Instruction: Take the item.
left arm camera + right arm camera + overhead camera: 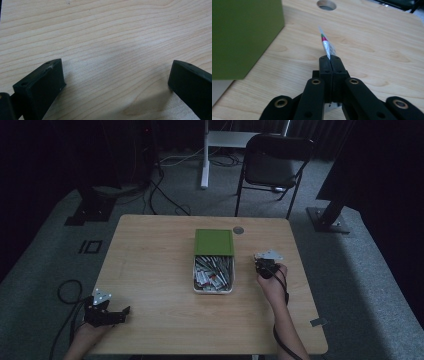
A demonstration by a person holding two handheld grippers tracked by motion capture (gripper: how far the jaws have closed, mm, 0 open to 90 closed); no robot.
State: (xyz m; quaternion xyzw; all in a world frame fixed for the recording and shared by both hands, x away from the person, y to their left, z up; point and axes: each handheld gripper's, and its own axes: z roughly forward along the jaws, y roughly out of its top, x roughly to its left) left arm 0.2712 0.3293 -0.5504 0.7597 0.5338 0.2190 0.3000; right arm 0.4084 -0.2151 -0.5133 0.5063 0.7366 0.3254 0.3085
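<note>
A white tray (pixel 196 281) full of several small packets stands in the middle of the wooden table (pixel 150 270), with a green lid (pixel 214 242) lying over its far end. My right gripper (pixel 266 266) is just right of the tray, shut on a thin silver packet (pixel 326 46) with a red and green band that sticks out past the fingertips. The green lid (pixel 242 37) rises at the left in the right gripper view. My left gripper (pixel 120 312) rests at the table's near left edge, open, its jaws wide apart over bare wood (pixel 112 50).
A round cable hole (pixel 238 230) sits in the tabletop behind the lid, also seen as the hole (pixel 326 4) ahead of the right gripper. A dark folding chair (pixel 272 165) stands beyond the table's far edge. Cables trail on the floor at the left.
</note>
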